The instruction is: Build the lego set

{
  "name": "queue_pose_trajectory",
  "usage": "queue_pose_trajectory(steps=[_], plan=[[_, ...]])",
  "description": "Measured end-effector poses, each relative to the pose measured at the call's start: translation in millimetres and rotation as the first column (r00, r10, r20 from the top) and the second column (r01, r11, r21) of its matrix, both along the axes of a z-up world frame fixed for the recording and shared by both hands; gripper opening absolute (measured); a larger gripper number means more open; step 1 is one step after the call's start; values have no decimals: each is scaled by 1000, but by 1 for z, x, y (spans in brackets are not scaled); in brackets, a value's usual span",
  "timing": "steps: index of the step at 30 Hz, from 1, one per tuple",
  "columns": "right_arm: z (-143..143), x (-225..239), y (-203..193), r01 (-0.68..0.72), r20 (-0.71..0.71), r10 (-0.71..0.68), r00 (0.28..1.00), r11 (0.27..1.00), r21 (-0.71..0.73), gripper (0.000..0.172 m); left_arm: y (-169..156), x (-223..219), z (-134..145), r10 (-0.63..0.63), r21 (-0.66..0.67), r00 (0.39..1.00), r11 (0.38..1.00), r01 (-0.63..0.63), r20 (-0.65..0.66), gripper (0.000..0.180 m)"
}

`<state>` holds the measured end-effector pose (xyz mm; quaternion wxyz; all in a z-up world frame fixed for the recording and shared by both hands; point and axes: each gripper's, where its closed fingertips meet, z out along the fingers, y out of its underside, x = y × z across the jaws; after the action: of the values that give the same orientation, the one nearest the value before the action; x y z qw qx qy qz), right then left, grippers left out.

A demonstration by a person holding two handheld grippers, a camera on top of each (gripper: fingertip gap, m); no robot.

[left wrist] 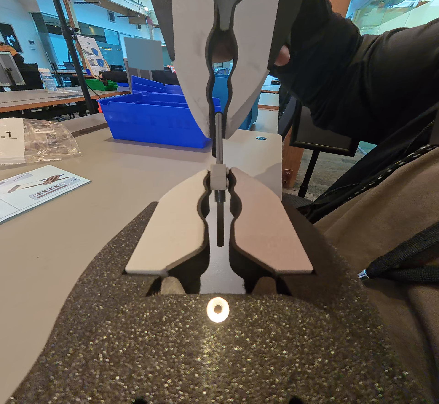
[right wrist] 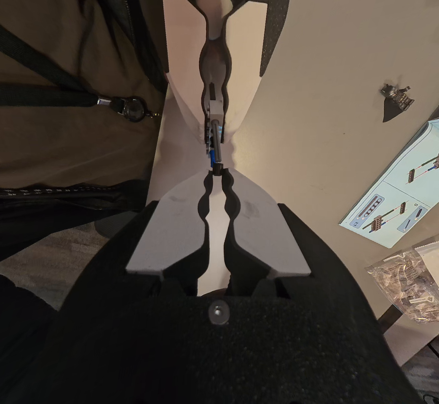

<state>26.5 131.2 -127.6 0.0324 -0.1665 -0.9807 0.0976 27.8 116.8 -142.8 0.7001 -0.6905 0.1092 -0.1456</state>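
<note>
Two grippers meet above the worktop (left wrist: 142, 155): your left gripper (left wrist: 218, 180) clamps a light grey block (left wrist: 218, 176) threaded on a dark axle (left wrist: 219, 138). Your right gripper (right wrist: 217, 169) pinches a small black bush (right wrist: 217, 169) at that axle's tip.

On the desk (left wrist: 118, 178): a bin (left wrist: 147, 119) behind, a booklet (left wrist: 35, 188) left, a bag (left wrist: 45, 140) behind the booklet.
</note>
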Motion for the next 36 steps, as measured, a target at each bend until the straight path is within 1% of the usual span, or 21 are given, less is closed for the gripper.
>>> queue_pose_trajectory(steps=[8,20,28,36], plan=[[0,4,0,-11,18,11,1000,1000,-12,8,1,-1,0,16,0,1000,1000,-16,-14,12],[1,0,-3,-1,-2,1,1000,999,-35,8,1,-2,0,19,1,1000,1000,-19,-11,12],[-3,-1,-2,2,-3,-2,1000,1000,-31,8,2,-2,-3,37,-16,999,999,-38,-40,12],[2,-8,-6,23,-54,-27,998,996,-86,9,0,-7,1,37,8,999,999,-37,9,12]])
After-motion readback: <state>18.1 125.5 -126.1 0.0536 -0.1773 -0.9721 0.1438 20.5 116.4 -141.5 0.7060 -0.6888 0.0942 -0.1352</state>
